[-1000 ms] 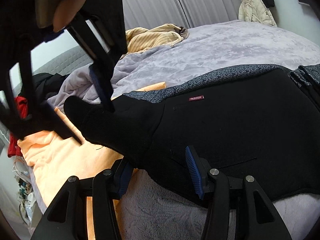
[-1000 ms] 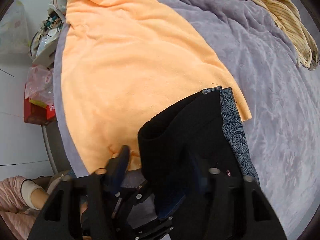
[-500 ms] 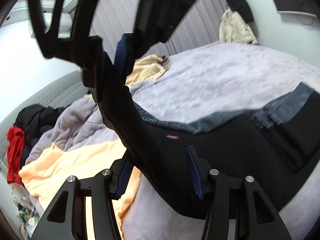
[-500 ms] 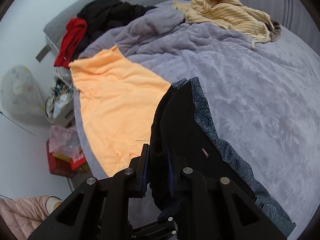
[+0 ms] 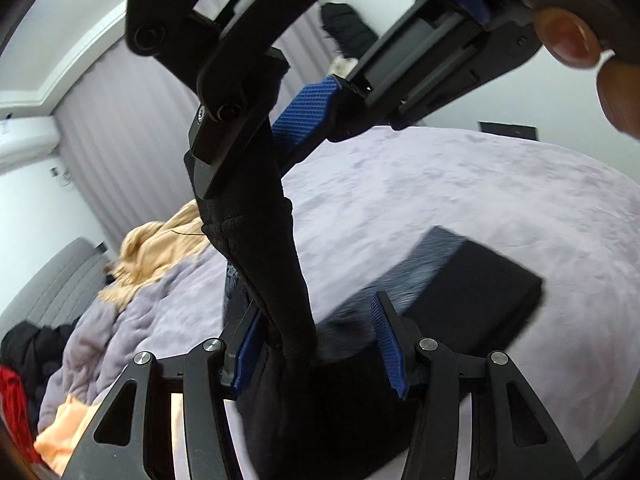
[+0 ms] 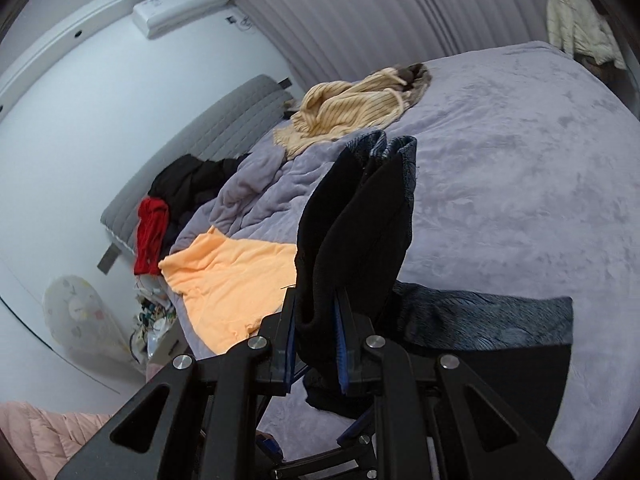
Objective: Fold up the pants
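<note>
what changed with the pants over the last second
Both tongs lifted the black pants end off the orange towel and swung it up toward the folded far part; the right tongs have just been closing on it. Striped top and blanket unmoved.

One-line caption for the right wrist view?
Right hand-held gripper clamps a raised fold of black pants above a purple bed cover, orange cloth alongside.
</note>
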The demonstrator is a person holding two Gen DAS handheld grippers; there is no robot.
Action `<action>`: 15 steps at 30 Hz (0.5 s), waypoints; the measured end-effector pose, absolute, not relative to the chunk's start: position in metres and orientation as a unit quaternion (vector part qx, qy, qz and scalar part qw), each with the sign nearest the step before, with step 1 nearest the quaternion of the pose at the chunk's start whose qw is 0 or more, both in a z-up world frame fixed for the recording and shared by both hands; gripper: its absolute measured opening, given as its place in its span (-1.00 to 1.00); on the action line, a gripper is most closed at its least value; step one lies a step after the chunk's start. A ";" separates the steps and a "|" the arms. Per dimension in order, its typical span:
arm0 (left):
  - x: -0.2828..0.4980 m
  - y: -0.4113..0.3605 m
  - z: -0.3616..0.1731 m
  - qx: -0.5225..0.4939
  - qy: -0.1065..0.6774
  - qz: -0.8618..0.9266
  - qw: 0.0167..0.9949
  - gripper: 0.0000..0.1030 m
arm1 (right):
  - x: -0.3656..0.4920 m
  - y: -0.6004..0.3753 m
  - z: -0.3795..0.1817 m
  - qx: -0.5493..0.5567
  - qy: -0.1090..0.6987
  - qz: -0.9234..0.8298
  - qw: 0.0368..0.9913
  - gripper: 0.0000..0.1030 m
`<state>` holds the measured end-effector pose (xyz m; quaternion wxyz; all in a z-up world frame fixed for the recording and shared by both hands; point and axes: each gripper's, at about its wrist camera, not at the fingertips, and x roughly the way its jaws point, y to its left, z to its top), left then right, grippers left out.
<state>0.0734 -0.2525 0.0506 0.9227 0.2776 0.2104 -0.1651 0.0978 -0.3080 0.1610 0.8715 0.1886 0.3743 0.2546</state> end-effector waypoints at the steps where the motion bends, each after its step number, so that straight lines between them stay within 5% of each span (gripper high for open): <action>1: 0.072 -0.268 0.047 0.288 0.211 -0.175 0.917 0.01 | 0.090 -0.328 0.152 0.209 0.370 0.243 0.872 -0.65; 9: 0.075 -0.333 -0.019 0.324 0.305 -0.226 0.867 0.02 | 0.073 -0.426 0.038 0.307 0.402 0.138 0.852 -0.66; 15: 0.074 -0.311 0.000 0.309 0.315 -0.261 0.859 0.02 | 0.064 -0.454 -0.025 0.400 0.388 0.139 0.818 -0.65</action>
